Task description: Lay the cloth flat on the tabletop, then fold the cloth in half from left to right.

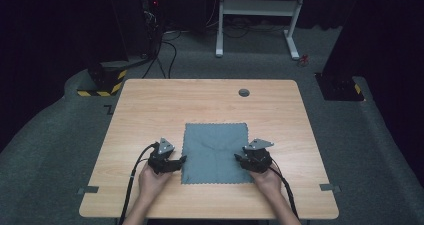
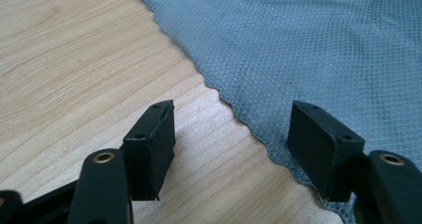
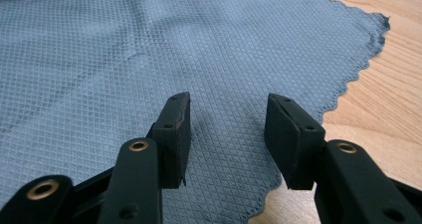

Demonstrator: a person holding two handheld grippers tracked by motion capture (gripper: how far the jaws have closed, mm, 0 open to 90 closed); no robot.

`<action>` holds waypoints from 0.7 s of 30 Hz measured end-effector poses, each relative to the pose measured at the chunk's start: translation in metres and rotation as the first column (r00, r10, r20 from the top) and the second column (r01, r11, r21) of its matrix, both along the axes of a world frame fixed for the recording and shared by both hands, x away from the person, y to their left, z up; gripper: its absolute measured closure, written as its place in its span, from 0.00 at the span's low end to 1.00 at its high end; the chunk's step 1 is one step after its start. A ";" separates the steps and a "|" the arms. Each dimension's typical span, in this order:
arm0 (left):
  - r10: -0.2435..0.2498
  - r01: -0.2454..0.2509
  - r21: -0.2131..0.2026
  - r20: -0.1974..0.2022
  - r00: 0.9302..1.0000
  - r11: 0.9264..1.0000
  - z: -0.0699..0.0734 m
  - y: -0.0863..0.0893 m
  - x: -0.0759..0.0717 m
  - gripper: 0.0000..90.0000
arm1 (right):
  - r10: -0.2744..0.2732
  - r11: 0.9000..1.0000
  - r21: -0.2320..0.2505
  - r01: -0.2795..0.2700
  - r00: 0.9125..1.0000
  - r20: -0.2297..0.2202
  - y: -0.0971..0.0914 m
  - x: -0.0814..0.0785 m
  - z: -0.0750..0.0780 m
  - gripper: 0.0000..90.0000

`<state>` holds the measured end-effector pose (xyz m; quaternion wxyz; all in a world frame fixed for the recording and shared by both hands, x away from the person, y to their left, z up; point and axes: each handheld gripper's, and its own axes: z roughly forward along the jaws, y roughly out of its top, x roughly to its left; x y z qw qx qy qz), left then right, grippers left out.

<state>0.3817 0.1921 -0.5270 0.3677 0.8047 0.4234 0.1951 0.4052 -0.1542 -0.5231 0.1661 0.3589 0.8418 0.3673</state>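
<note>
Forearms come in from the near edge of the wooden surface (image 1: 150,110), and we hold one set of tongs in each hand, low at the two near corners of a grey-blue cloth (image 1: 216,152). Our left tongs (image 1: 176,161) sit at the cloth's near left corner with the jaws apart and nothing pressed between them; in the left gripper view (image 2: 231,147) one jaw hangs over bare wood and the other over the scalloped hem of the cloth (image 2: 308,50), so the edge runs through the gap between them. Our right tongs (image 1: 242,160) sit at the near right corner, jaws likewise apart and gripping nothing; in the right gripper view (image 3: 226,134) both jaws stand over the weave of the cloth (image 3: 149,50), just inside its wavy edge, with wood showing to one side. Whether the jaw tips touch the fabric we cannot tell. The cloth itself lies spread flat and nearly square in the near middle of the surface, between our two hands, with a few soft creases fanning from its centre. Beyond it the wood is bare up to a small round grey grommet (image 1: 244,92) near the far edge. Past the surface, grey carpet runs back to a white frame (image 1: 257,15) and black cables (image 1: 167,50) in the dark.
</note>
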 end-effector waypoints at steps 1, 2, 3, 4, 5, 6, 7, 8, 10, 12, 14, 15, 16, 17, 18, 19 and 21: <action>0.000 0.000 0.000 0.000 1.000 1.000 0.000 0.000 0.000 0.39 | 0.000 1.000 0.000 0.000 1.000 0.000 0.000 0.000 0.000 0.59; 0.000 0.000 0.000 0.000 1.000 1.000 0.000 0.000 0.000 0.39 | -0.005 1.000 0.000 0.005 1.000 0.000 0.000 0.000 0.000 0.59; 0.001 -0.001 -0.002 -0.001 1.000 1.000 0.000 0.000 0.000 0.39 | -0.007 1.000 -0.001 0.007 1.000 0.001 0.000 0.000 0.000 0.59; 0.001 -0.001 -0.003 -0.002 1.000 1.000 0.000 0.000 0.000 0.39 | -0.008 1.000 -0.001 0.008 1.000 0.001 0.000 0.000 0.000 0.59; 0.001 -0.001 -0.003 -0.002 1.000 1.000 0.000 0.000 0.000 0.39 | -0.010 1.000 0.000 0.010 1.000 0.000 0.000 -0.001 0.000 0.59; 0.001 -0.001 -0.003 -0.002 1.000 1.000 0.000 0.000 0.000 0.39 | -0.010 1.000 0.000 0.010 1.000 0.000 0.000 -0.001 0.000 0.59; 0.002 -0.002 -0.003 -0.002 1.000 1.000 0.000 0.000 0.000 0.39 | -0.009 1.000 -0.001 0.009 1.000 0.001 0.000 0.000 0.000 0.59; 0.001 -0.001 -0.003 -0.002 1.000 1.000 0.000 0.000 0.000 0.39 | -0.015 1.000 -0.002 0.015 1.000 0.001 0.001 -0.001 0.000 0.58; 0.001 -0.001 -0.003 -0.003 1.000 1.000 0.000 0.000 0.000 0.39 | -0.020 1.000 -0.003 0.020 1.000 0.001 0.001 -0.001 0.000 0.58; 0.001 -0.001 -0.004 -0.002 1.000 1.000 0.000 0.000 0.000 0.39 | -0.018 1.000 -0.003 0.018 1.000 0.004 0.001 -0.001 0.000 0.58; 0.001 -0.001 -0.004 -0.003 1.000 1.000 0.000 0.000 0.000 0.39 | -0.012 1.000 0.003 0.012 1.000 -0.005 0.001 -0.001 0.000 0.54; 0.001 -0.001 -0.004 -0.002 1.000 1.000 0.000 0.000 0.000 0.39 | -0.009 1.000 -0.002 0.008 1.000 -0.004 0.001 -0.001 0.000 0.54; 0.001 -0.001 -0.004 -0.002 1.000 1.000 0.000 0.000 0.000 0.39 | -0.009 1.000 -0.007 0.009 1.000 0.000 0.002 -0.001 0.000 0.54; 0.001 -0.001 -0.004 -0.002 1.000 1.000 0.000 0.000 0.000 0.39 | -0.012 1.000 -0.004 0.012 1.000 -0.002 0.002 -0.001 0.000 0.54; 0.001 -0.001 -0.003 -0.003 1.000 1.000 0.000 0.000 0.000 0.39 | -0.012 1.000 -0.003 0.012 1.000 -0.001 0.002 -0.001 0.000 0.54; 0.001 -0.001 -0.004 -0.002 1.000 1.000 0.000 0.000 0.000 0.39 | -0.014 1.000 -0.003 0.014 1.000 -0.003 0.002 -0.001 0.000 0.54; 0.001 -0.001 -0.004 -0.003 1.000 1.000 0.000 0.000 0.000 0.39 | -0.021 1.000 0.000 0.021 1.000 -0.005 0.002 -0.002 0.000 0.54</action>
